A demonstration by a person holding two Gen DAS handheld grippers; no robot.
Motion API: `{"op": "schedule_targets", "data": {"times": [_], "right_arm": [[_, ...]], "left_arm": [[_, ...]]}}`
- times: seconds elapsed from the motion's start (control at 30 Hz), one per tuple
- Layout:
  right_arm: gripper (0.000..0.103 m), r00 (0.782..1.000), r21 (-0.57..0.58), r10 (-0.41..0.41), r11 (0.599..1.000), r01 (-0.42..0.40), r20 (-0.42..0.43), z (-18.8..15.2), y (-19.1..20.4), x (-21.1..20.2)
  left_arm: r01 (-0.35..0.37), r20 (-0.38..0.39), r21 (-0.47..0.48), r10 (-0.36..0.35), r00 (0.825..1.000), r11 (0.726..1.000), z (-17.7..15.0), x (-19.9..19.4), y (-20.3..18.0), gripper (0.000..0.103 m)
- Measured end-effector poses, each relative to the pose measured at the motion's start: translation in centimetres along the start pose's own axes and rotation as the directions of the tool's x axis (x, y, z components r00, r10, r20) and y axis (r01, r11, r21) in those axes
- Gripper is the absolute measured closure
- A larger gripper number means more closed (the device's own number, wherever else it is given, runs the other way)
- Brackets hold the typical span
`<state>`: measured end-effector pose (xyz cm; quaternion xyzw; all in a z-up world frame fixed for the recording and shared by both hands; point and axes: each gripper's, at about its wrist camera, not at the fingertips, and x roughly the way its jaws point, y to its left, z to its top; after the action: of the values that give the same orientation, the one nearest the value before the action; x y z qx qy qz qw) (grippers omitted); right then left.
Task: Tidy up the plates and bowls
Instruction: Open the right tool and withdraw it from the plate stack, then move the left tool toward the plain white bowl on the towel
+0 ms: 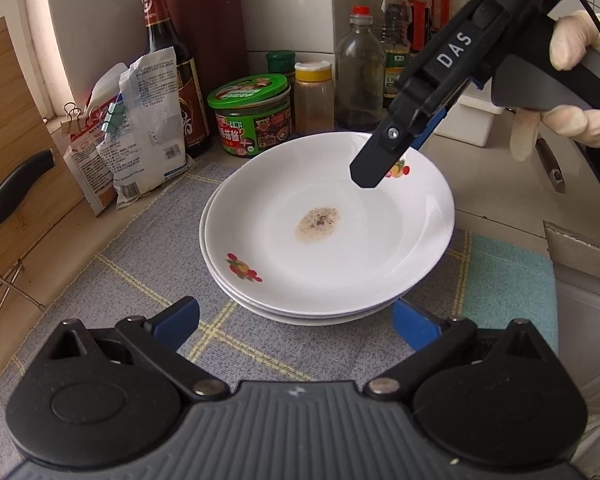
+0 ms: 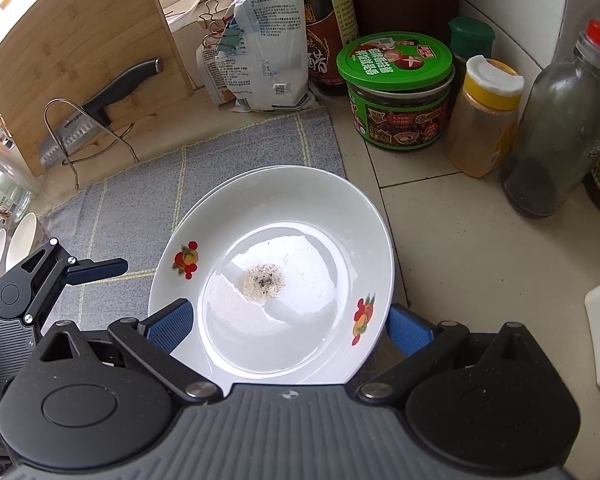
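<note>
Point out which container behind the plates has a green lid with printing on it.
The squat sauce jar, directly behind the stacked plates. Its wide green lid carries printed pictures; the small bottle behind it has a plain green cap.

Two grippers show, the left gripper (image 1: 296, 322) and the right gripper (image 2: 288, 322), each with two blue-padded fingers. The stack of plates (image 1: 328, 236) shows three rims in the left wrist view; the top one carries two fruit prints and one brown stain. Behind stand one green-lidded jar (image 2: 398, 90), one yellow-capped spice shaker (image 2: 486, 116), one red-capped glass bottle (image 2: 560, 120), one dark sauce bottle (image 1: 172, 68) and two clipped bags (image 1: 132, 132). One knife (image 2: 100, 108) leans on one cutting board (image 2: 72, 40). One checked cloth (image 2: 140, 184) covers the counter.
</note>
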<state>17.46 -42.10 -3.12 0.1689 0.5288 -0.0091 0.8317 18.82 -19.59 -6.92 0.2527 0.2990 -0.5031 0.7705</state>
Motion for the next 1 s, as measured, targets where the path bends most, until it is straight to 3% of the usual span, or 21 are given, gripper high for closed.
{"op": "schedule_targets", "data": {"times": [0.3, 0.4, 0.53, 0.77, 0.9, 1.0], "right_arm": [[0.000, 0.993, -0.077, -0.007, 0.997, 0.016, 0.114, -1.0, 1.9, -2.1], [0.000, 0.982, -0.117, 0.007, 0.993, 0.015, 0.191, -1.8, 3.3, -2.7], [0.000, 0.954, -0.182, -0.043, 0.978, 0.100, 0.295, -3.7, 6.1, -2.6], [0.000, 0.915, -0.270, -0.068, 0.945, 0.188, 0.398, -7.1, 11.3, -2.2], [0.000, 0.917, -0.346, -0.044, 0.918, 0.194, 0.397, -8.2, 14.0, -1.3], [0.000, 0.933, -0.407, -0.001, 0.900, 0.159, 0.361, -8.8, 15.7, -0.4]], "left_arm": [[-0.037, 0.041, -0.043, 0.039, 0.998, 0.998, -0.6, -2.5, 0.1, 0.001], [-0.056, 0.058, -0.091, 0.061, 0.996, 0.994, -1.1, -3.9, 0.5, 0.001], [-0.089, 0.082, -0.162, 0.103, 0.991, 0.983, -2.3, -6.3, 1.3, 0.001], [-0.159, 0.120, -0.260, 0.195, 0.973, 0.952, -5.3, -10.4, 2.3, 0.001], [-0.205, 0.089, -0.322, 0.245, 0.965, 0.924, -7.0, -12.1, 2.5, 0.001], [-0.257, 0.053, -0.368, 0.296, 0.954, 0.893, -8.1, -13.2, 2.3, 0.001]]}}
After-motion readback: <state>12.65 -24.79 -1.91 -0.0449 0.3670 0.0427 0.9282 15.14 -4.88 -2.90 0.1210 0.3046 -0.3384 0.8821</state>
